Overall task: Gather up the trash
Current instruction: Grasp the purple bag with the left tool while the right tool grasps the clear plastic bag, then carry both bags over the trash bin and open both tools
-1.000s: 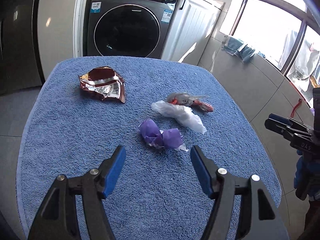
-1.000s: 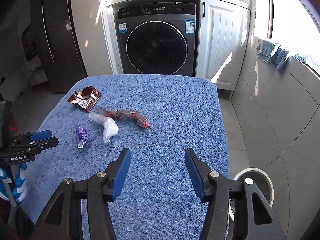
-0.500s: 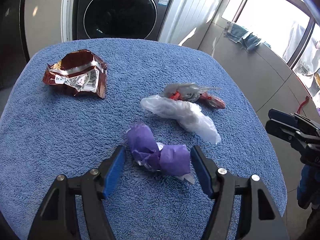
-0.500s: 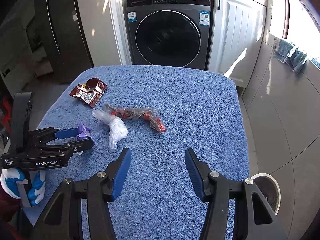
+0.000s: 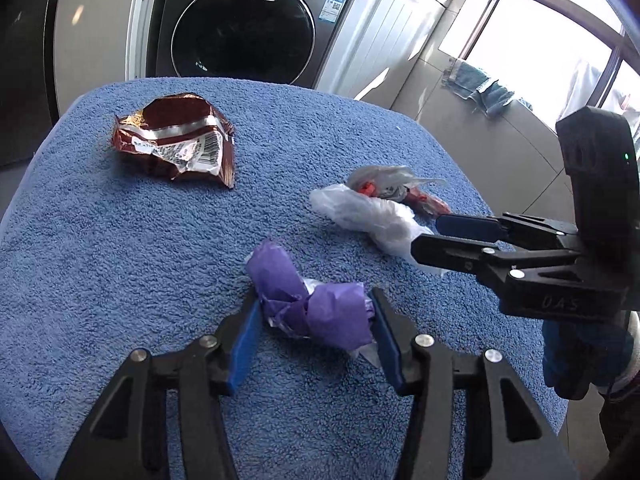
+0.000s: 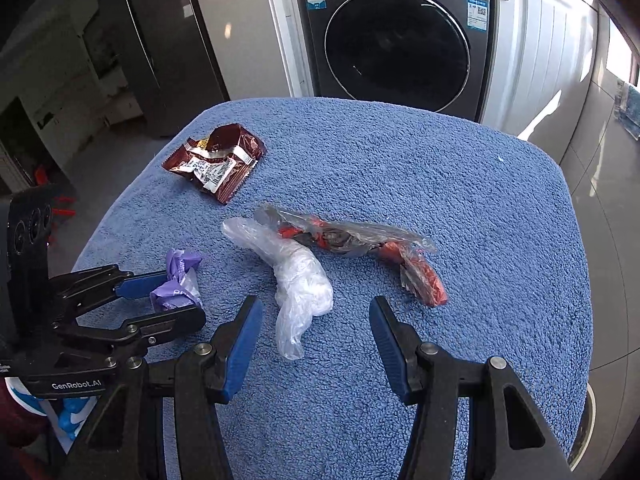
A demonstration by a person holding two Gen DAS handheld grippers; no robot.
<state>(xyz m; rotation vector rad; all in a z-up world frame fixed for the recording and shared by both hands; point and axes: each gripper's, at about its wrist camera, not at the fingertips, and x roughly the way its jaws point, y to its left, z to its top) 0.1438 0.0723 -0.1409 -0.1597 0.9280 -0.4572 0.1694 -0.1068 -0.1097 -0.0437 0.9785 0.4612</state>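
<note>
Trash lay scattered on the blue towel [image 5: 120, 280]: a crumpled purple wrapper [image 5: 312, 304] sat between the left gripper's [image 5: 314, 330] closing jaws, whose pads seemed to touch its sides. Beside it lay a clear plastic bag [image 6: 296, 276], an orange-and-clear wrapper [image 6: 360, 248] and a torn brown snack packet [image 6: 218, 162]. The right gripper [image 6: 316, 336] hung spread over the bag's tail.

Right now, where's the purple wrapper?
The purple wrapper lies on the blue towel between the closing left gripper fingers, just left of the clear bag in the right wrist view.
</note>
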